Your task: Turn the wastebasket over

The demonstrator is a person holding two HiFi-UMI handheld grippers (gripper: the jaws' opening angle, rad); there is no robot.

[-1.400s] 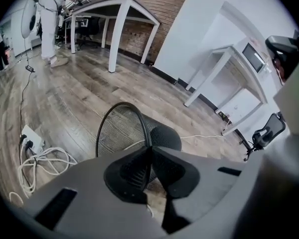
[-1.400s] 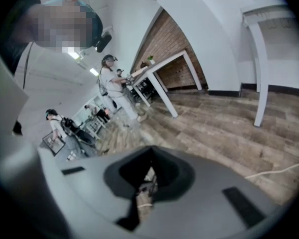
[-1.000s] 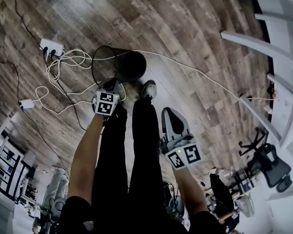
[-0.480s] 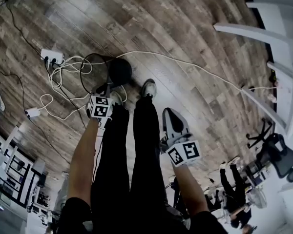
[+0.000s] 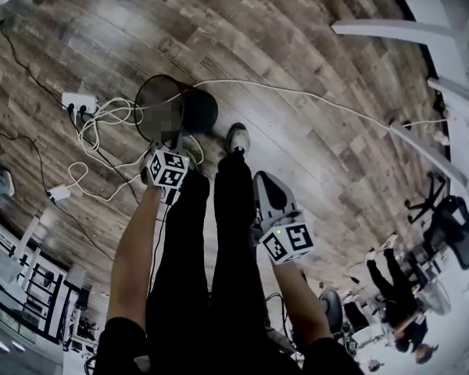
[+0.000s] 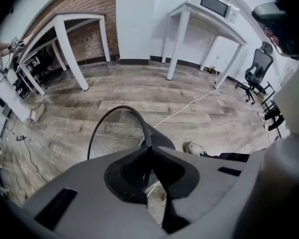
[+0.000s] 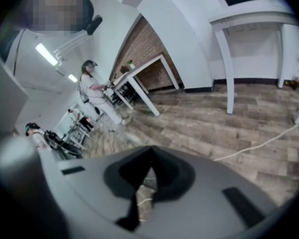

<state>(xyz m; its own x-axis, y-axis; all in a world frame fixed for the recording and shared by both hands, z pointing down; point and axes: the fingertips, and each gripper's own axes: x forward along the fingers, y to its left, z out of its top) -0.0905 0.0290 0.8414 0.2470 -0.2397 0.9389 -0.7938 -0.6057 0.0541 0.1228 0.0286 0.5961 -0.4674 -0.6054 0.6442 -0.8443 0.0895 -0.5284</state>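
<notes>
The left tongs [image 6: 148,144] pinch the rim of the black mesh wastebasket [image 5: 195,109], which is tipped with its mouth facing left, over the wood floor [image 5: 297,37] beside white cables [image 5: 102,116]. The right tongs [image 7: 150,156], nearer the person, are pressed together on nothing.

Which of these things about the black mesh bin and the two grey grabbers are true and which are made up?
1. The left gripper pinches the rim of the black wire-mesh wastebasket. True.
2. The right gripper holds a white cable. False: its jaws are shut with nothing between them.
3. The wastebasket stands upright with its mouth up. False: it is tipped over, its mouth facing sideways.
4. A white power strip lies on the wooden plank floor. True.
</notes>
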